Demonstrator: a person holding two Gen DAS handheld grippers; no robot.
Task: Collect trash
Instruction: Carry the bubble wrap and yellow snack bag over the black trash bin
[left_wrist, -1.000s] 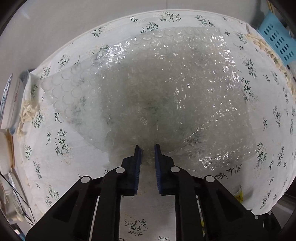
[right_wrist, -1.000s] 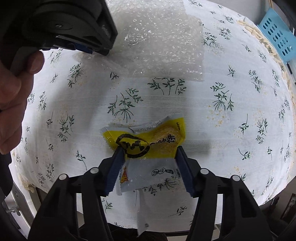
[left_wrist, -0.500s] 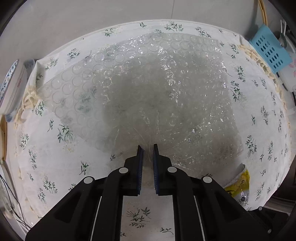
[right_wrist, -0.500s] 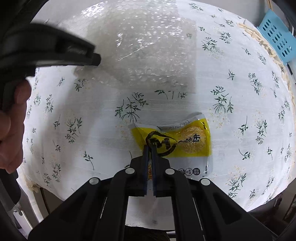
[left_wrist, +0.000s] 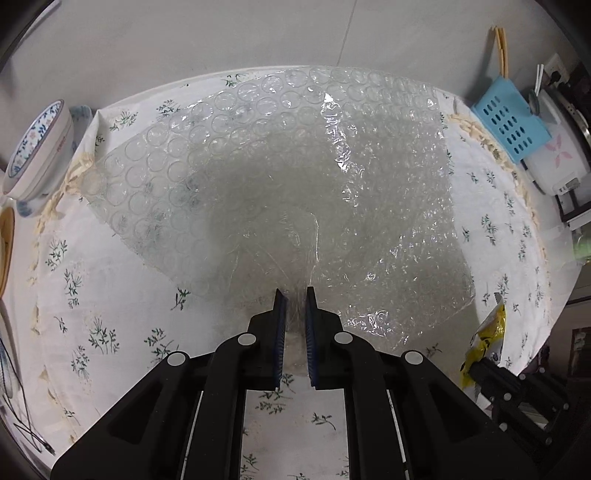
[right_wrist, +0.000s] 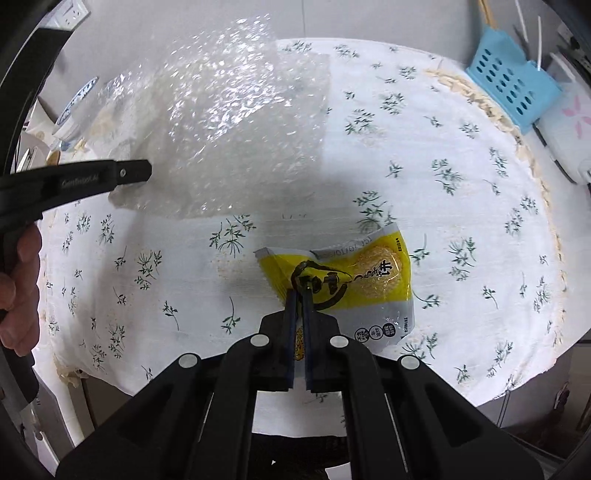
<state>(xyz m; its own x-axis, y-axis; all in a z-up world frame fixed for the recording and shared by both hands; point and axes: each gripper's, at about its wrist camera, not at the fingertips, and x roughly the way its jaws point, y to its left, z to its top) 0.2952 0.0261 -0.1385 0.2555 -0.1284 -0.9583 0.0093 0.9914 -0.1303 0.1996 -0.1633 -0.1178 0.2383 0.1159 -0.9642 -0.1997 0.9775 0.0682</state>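
My left gripper (left_wrist: 294, 295) is shut on the near edge of a clear bubble wrap sheet (left_wrist: 295, 192) and holds it lifted off the flowered tablecloth (left_wrist: 92, 295). The sheet also shows in the right wrist view (right_wrist: 229, 122), with the left gripper (right_wrist: 140, 171) at its left edge. My right gripper (right_wrist: 299, 295) is shut on a yellow snack wrapper (right_wrist: 354, 284), held above the cloth. The wrapper also shows at the right edge of the left wrist view (left_wrist: 487, 336).
A blue perforated basket (left_wrist: 506, 118) and a white appliance (left_wrist: 554, 158) stand at the back right. A patterned bowl (left_wrist: 37, 147) stands off the table's left end. A grey wall lies behind the table.
Both grippers have risen from the table. The left lifted the bubble wrap. The right shut on the snack wrapper and raised it.
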